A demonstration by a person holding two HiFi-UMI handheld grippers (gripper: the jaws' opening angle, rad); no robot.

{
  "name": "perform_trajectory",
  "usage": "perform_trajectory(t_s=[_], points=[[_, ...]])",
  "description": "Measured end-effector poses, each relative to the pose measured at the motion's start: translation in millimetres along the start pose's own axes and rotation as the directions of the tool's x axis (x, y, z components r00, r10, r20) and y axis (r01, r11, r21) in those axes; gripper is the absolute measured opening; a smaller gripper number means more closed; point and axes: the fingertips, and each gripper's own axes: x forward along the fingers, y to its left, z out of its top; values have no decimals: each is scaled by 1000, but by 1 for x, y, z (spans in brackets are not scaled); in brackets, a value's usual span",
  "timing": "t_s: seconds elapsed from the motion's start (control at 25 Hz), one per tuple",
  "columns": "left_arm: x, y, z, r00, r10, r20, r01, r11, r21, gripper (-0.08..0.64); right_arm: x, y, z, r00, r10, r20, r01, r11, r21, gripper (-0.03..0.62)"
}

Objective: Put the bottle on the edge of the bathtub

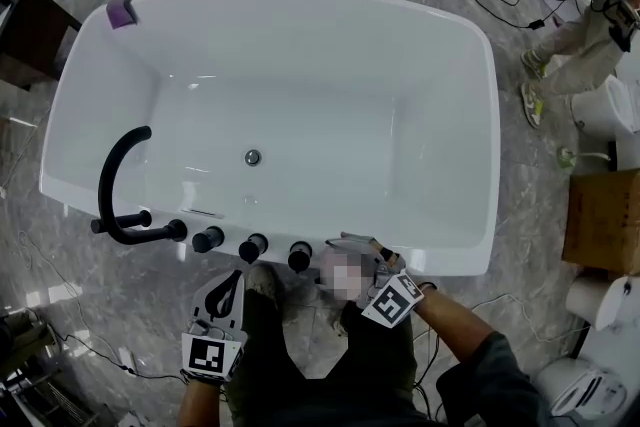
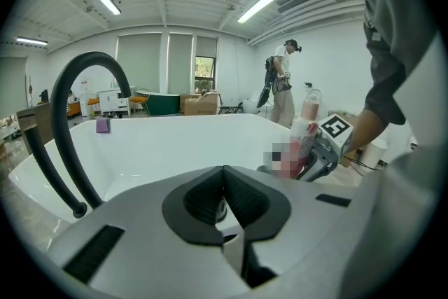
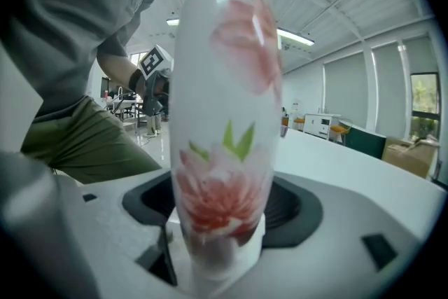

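The bottle (image 3: 224, 115) is white with pink flowers and green leaves. It stands upright between the jaws of my right gripper (image 3: 224, 224), and the dark pads sit a little off its sides. From the left gripper view the bottle (image 2: 310, 112) shows at the near right part of the bathtub's rim (image 2: 175, 121), with my right gripper (image 2: 311, 163) around its lower part. A mosaic patch hides its base. In the head view my right gripper (image 1: 352, 260) is at the white bathtub's (image 1: 300, 0) front edge. My left gripper (image 1: 233, 281) is shut and empty, just below the tub's front.
A black curved faucet (image 1: 120, 175) and three black knobs (image 1: 252, 247) line the tub's front rim. A purple object (image 1: 121, 12) lies on the far left corner. A person (image 1: 590, 35), toilets, a cardboard box (image 1: 605, 220) and cables stand on the marble floor to the right.
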Motion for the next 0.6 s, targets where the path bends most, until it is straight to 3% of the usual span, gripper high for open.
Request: perform_trajectory(t_s=[0.36,0.6], points=[[-29,-4,54,1000,-29,7,29,1000,4,2,-53,0,19,991,-81,-108,92,991,96,334],[-50,-14,112,997,-78,28,77,996,32,1,-110,-2,67,969,-188,-162,216,962,170,334]])
